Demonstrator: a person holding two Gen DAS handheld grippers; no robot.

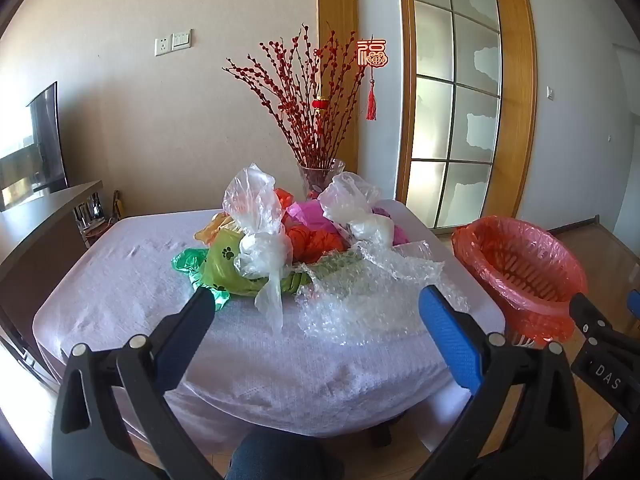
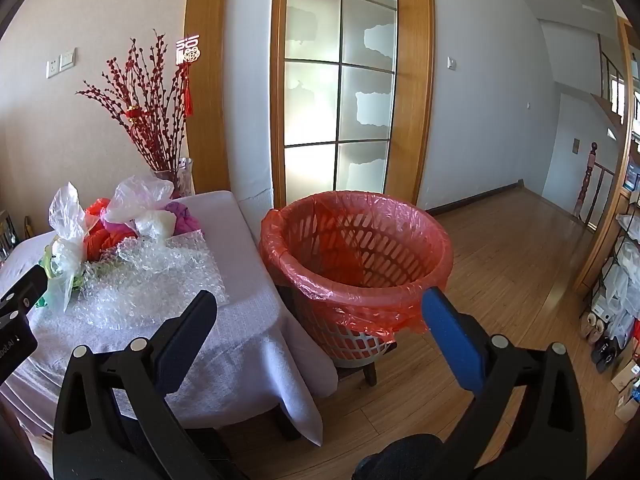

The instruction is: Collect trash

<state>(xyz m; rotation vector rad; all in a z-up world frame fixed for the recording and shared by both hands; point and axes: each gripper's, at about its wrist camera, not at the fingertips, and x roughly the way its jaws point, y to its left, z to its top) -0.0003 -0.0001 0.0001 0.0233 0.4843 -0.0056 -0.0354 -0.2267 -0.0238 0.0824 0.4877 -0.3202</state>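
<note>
Right now both grippers hang with nothing in them, jaws spread as wide as they go, tilted a little downward toward a table (image 1: 132, 280) draped in pale lilac cloth.

The likeliest slip, as I judge it, comes from the bubble wrap (image 1: 360, 292): it is thin, springy and sprawls under neighbouring pieces, so a pinch may catch only a loose fold, or drag other bags along and spill them over the table's edge. A glass vase (image 1: 320, 176) of red branches stands at the far edge, just behind the heap; a tug on the tangle could tip it. Light bags may also drift past the bin when dropped.

The trash sits heaped toward the far middle of the table: knotted clear bags (image 1: 260, 232), a green bag (image 1: 224, 268) printed with paw marks, orange and pink bags behind. The left gripper (image 1: 316, 312) hovers over the near edge, the bubble wrap lying just beyond its fingertips. The right gripper (image 2: 320, 312) faces the bin (image 2: 356, 240), a slatted basket lined with a red bag, standing on a low stool just beside the table's right edge, with the heap off to its left.
</note>
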